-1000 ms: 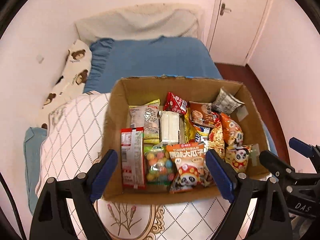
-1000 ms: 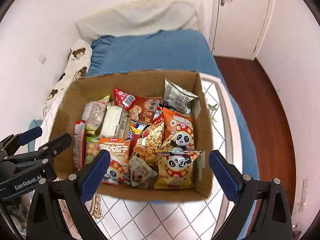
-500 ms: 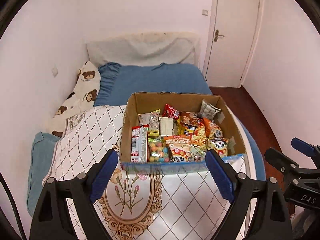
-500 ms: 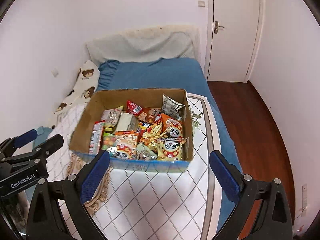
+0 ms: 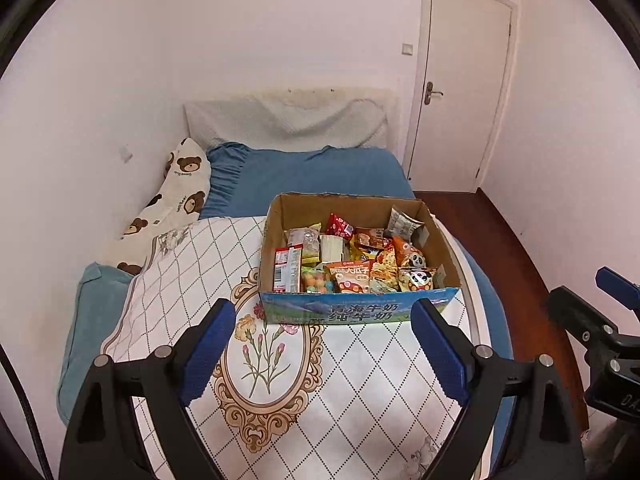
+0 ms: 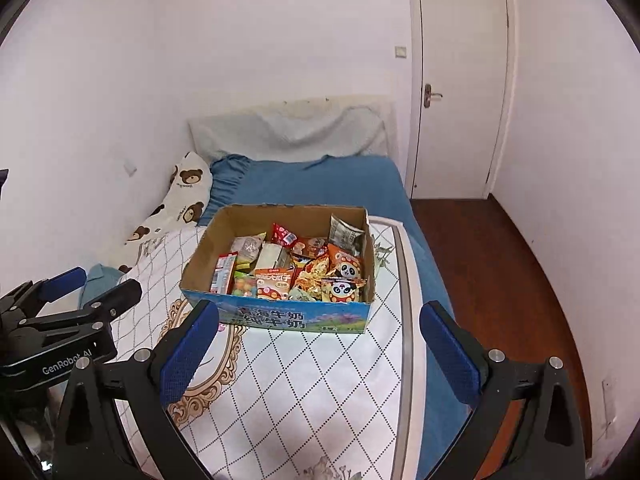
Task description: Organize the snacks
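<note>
The cardboard box (image 5: 356, 312) of snacks (image 5: 352, 260) sat on the patterned cloth (image 5: 280, 380) over the bed. Both the left gripper (image 5: 320, 348) and the right gripper (image 6: 320, 348) gaped empty, short of it — only the right view showed the cloth's white edge band (image 6: 407, 340).
</note>
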Tool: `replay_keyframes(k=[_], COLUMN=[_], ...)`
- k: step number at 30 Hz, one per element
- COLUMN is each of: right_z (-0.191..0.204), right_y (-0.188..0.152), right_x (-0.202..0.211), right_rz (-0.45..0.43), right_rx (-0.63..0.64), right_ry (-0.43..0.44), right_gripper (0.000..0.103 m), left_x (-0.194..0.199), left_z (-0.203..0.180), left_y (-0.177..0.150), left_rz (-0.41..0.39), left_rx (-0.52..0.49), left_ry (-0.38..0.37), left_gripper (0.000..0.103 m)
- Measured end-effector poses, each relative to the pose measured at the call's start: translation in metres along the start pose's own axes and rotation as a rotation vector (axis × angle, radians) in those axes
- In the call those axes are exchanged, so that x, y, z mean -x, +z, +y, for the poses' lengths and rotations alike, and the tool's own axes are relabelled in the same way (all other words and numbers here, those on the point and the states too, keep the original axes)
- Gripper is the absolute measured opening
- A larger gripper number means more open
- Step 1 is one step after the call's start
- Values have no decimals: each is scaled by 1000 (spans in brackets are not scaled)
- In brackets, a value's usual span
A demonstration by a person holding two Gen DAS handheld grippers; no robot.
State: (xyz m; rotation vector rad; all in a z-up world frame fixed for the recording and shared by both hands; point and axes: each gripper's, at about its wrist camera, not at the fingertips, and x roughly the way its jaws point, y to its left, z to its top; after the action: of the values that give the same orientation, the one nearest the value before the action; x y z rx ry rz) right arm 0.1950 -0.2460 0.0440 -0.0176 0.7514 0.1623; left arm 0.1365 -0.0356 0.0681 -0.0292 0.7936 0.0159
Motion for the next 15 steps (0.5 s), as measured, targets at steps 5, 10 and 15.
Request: replay_keyframes(k=[5,10,15], right_z=[4,4,6], right_y=[-2,-4,-6], right_x=[18,23,22], right_rz=[-27,-31,-29], right_rx=[14,13,13], right_ry=[-6,-5,-5], right_gripper=[103,103,103], left_x=[16,24,22], left_z=[2,4,3], left_y=[-7,-11,-13], left_rz=[-14,-29,-32], left_rx=[16,20,19], left_ry=[-4,-5,1], left_gripper=[90,101,103])
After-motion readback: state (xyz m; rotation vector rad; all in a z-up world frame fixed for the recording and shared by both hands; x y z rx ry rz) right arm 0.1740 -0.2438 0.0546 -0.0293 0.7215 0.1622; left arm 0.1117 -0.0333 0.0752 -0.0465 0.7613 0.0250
